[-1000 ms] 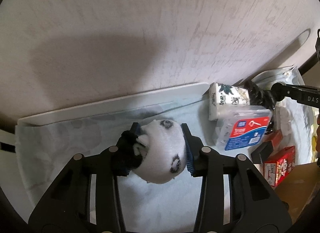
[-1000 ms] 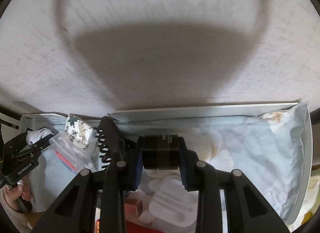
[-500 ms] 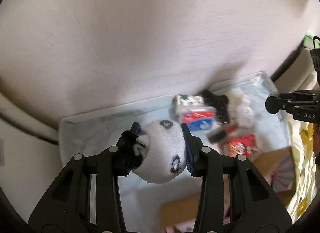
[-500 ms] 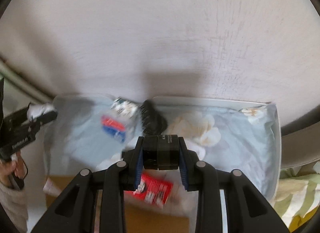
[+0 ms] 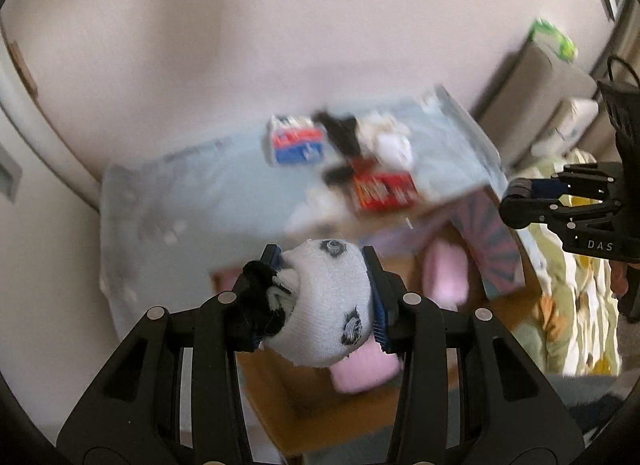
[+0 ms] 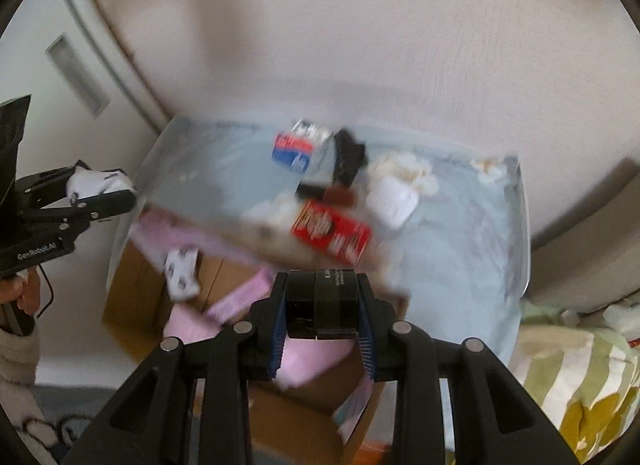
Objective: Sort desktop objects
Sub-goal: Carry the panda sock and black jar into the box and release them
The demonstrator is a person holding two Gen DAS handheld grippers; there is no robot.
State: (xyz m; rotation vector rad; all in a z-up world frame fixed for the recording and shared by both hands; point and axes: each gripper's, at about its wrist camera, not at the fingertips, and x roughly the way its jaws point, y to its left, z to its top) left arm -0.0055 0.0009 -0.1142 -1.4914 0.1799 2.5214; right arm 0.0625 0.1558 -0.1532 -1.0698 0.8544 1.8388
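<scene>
A: Left gripper (image 5: 320,297) clamped on white rolled sock with black spots (image 5: 326,305); right gripper (image 6: 322,313) clamped on squat black jar (image 6: 322,303).

B: Open brown cardboard box (image 6: 136,293) below and just ahead of both.

A: Matching sock already inside (right view only).

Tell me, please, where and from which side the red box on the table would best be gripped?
The red box lies flat, label up, so grip it across its two long edges from above. White clutter crowds its left end, so closing nearer the right end looks safer. Both grippers are full now, and blur hides finer detail.
</scene>
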